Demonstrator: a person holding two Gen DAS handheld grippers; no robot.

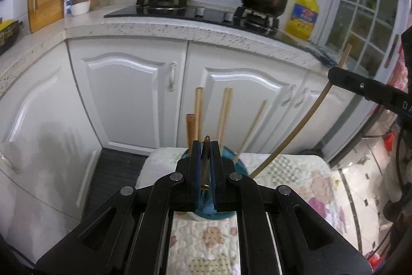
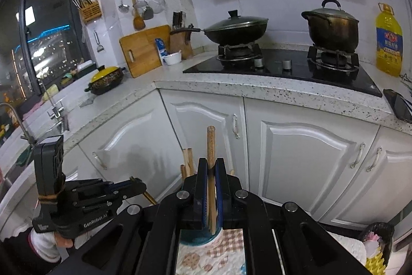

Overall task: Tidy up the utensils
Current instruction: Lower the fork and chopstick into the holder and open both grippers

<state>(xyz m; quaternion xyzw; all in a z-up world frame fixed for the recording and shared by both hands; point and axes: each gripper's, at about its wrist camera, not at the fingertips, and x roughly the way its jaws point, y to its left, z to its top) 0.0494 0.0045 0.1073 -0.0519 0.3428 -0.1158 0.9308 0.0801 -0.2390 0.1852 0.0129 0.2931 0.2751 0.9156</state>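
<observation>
A blue cup [image 1: 206, 213] stands on a floral quilted cloth with several wooden chopsticks [image 1: 198, 115] upright in it. My left gripper [image 1: 206, 146] is above the cup, shut on a thin dark-brown chopstick whose tip [image 1: 206, 139] pokes out between the pads. My right gripper [image 2: 211, 164] is shut on a longer wooden chopstick [image 2: 211, 143], held over the same blue cup [image 2: 198, 239]. The left wrist view shows that right gripper [image 1: 334, 76] at the right, its chopstick [image 1: 303, 120] slanting down toward the cup. In the right wrist view the left gripper [image 2: 137, 184] is at lower left.
White cabinet doors [image 1: 128, 94] under a speckled counter [image 1: 180, 30] stand just behind the cup. On the stove are a lidded wok [image 2: 234, 30] and a pot [image 2: 332, 27], and beside them a yellow oil bottle [image 2: 388, 40]. A person's gloved hand [image 2: 46, 244] holds the left gripper.
</observation>
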